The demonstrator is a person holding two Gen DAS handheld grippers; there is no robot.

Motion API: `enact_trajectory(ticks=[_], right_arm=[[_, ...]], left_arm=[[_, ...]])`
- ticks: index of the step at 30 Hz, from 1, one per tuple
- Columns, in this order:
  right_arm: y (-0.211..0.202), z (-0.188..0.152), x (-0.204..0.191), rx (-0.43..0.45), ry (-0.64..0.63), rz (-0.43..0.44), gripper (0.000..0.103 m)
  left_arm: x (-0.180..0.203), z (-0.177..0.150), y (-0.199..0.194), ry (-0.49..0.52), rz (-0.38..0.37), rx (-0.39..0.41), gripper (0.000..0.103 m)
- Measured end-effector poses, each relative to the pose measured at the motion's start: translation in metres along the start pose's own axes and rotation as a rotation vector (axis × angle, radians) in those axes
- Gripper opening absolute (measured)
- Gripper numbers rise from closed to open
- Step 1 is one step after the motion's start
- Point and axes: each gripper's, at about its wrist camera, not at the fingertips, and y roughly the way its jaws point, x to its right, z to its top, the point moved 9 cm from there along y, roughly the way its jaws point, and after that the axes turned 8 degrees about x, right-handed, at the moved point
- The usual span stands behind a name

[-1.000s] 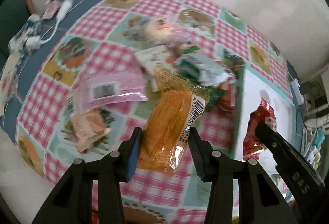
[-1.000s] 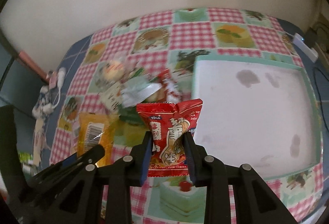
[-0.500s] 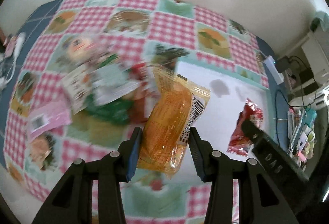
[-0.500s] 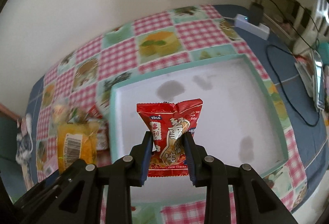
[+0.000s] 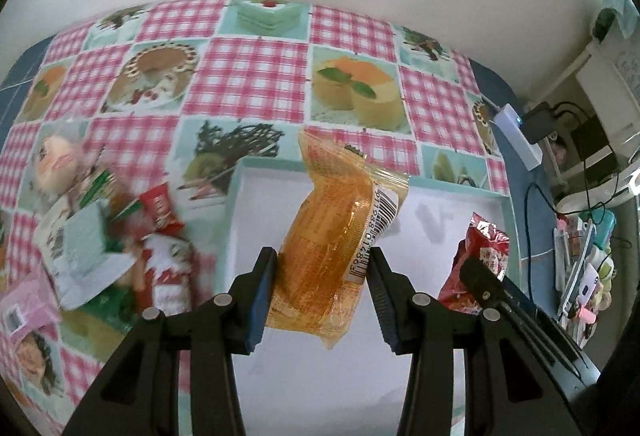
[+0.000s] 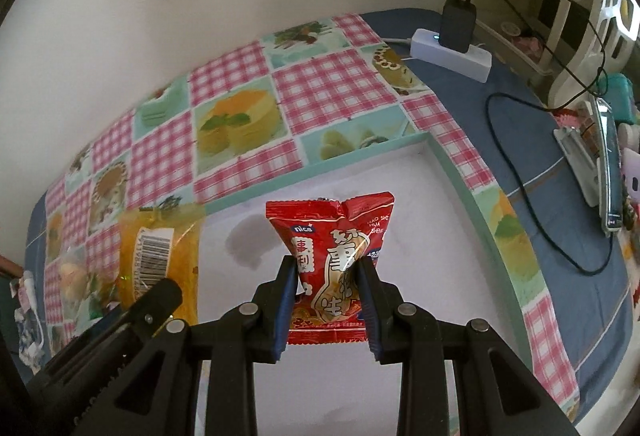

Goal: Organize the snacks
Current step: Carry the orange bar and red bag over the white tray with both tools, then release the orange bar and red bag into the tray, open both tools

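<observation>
My left gripper (image 5: pixel 322 276) is shut on an orange snack packet (image 5: pixel 336 232) with a barcode and holds it above the white tray (image 5: pixel 280 171) with a teal rim. My right gripper (image 6: pixel 328 284) is shut on a red peanut snack bag (image 6: pixel 332 248) and holds it above the same tray (image 6: pixel 460 175). The red bag also shows in the left wrist view (image 5: pixel 484 252), and the orange packet in the right wrist view (image 6: pixel 160 256). A pile of loose snack packets (image 5: pixel 120 244) lies on the tablecloth left of the tray.
The table has a pink checked cloth with cake pictures (image 5: pixel 256 63). A white wall runs behind it. A white power strip with a black charger (image 6: pixel 456 47) and cables lies at the right on the blue surface, beside cluttered items (image 6: pixel 600 155).
Both grippers have swung right, from over the snack pile to over the white tray, each still holding its packet.
</observation>
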Motion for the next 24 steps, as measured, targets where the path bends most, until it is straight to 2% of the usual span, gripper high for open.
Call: enact_trajectory(ticks=[6,7,9,12,14,17,22,24], right_arm=[[0.012,0.006,0.007,-0.005,0.018,-0.012,0.033],[0.013,0.006,0.009,-0.009,0.021,-0.014,0.033],[0.014,0.005,0.011,-0.013,0.023,-0.026,0.034],[0.013,0.003,0.013,-0.027,0.025,-0.031,0.036],[0.011,0.003,0.016,-0.035,0.026,-0.040,0.044],[0.007,0.001,0.019,-0.040,0.022,-0.050,0.046],[-0.003,-0.011,0.019,-0.055,0.009,-0.046,0.057],[-0.008,-0.018,0.016,-0.059,-0.009,-0.044,0.058]], left_arm=[[0.006,0.002,0.011,0.019,0.002,-0.012,0.049],[0.006,0.002,0.010,0.021,0.003,-0.011,0.051],[0.005,0.004,0.007,0.021,0.005,-0.009,0.067],[0.002,0.005,0.000,0.024,0.007,-0.005,0.069],[-0.003,0.004,-0.007,0.029,0.026,-0.004,0.070],[-0.014,0.000,-0.015,0.025,0.055,0.002,0.081],[-0.040,-0.007,-0.025,-0.004,0.117,0.015,0.086],[-0.052,-0.010,-0.032,-0.012,0.150,0.035,0.092]])
